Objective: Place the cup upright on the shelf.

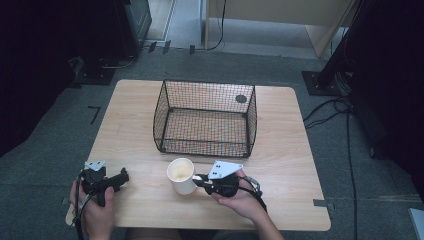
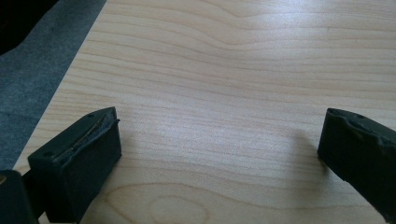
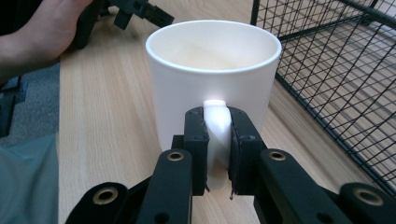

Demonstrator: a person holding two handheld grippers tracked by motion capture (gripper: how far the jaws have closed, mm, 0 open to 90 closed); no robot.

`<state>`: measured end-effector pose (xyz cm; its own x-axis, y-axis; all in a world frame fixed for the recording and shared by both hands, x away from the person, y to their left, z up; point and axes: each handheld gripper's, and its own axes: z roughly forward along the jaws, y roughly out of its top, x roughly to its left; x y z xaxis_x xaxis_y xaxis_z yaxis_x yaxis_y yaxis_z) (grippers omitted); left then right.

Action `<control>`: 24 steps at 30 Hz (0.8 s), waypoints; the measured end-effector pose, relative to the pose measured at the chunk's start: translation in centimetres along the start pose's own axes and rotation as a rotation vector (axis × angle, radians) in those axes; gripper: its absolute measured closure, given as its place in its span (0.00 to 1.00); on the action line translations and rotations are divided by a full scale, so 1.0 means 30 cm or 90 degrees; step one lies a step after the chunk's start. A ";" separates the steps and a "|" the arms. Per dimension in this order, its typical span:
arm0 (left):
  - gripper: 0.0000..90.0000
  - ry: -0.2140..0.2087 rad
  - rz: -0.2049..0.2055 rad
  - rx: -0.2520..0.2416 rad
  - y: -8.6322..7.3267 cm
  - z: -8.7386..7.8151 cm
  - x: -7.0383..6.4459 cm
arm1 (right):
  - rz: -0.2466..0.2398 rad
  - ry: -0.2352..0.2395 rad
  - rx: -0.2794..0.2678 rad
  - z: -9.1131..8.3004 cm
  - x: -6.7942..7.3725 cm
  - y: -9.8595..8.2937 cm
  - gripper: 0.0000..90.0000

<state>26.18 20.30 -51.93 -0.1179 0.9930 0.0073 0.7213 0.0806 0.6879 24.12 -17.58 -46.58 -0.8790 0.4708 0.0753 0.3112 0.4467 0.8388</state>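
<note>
Right gripper (image 3: pixel 217 140) fingers pinch the white mug (image 1: pixel 181 175) handle just near of the wire basket (image 1: pixel 205 118); left gripper (image 1: pixel 119 178) fingers spread wide over bare desk (image 1: pixel 280 150) near its left edge.

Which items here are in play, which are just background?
In play:
white mug, handle clamped by right gripper
wire basket, empty, just beyond the mug

Background:
left gripper, open over bare table
cables on floor

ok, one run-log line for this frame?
right gripper: shut on mug handle | mug: upright on table, before wire basket | left gripper: open, idle | basket: empty
</note>
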 end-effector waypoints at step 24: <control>0.00 0.000 -0.001 0.000 0.000 0.000 0.000 | -0.004 -0.006 -0.057 -0.105 -0.044 0.203 0.90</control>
<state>26.18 20.29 -51.93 -0.1188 0.9929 0.0057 0.7206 0.0823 0.6884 26.04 -17.89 -39.88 -0.8772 0.4756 0.0658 0.2724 0.3803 0.8838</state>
